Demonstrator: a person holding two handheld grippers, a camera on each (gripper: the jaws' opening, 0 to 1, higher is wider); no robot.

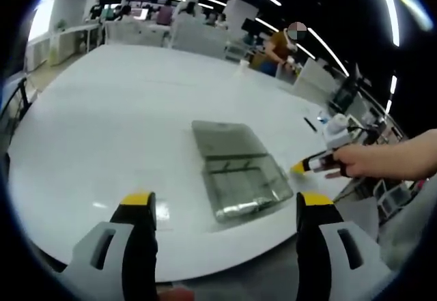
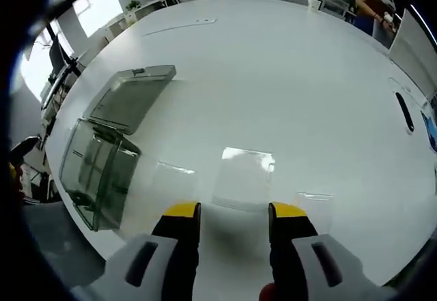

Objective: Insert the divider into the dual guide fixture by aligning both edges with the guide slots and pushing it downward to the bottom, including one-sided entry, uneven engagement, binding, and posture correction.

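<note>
The clear divider [image 2: 244,178] lies flat on the table [image 2: 287,76] just past the open, empty right claw [image 2: 234,209], right of the box [image 2: 102,158]; it looks thin, stiff and slippery, so an edge seems best to pinch, while the left claw [image 1: 225,200] is open and empty too.

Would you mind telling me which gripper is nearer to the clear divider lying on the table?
Right. The right gripper hovers open just short of the divider; the left gripper faces the clear box instead.
</note>
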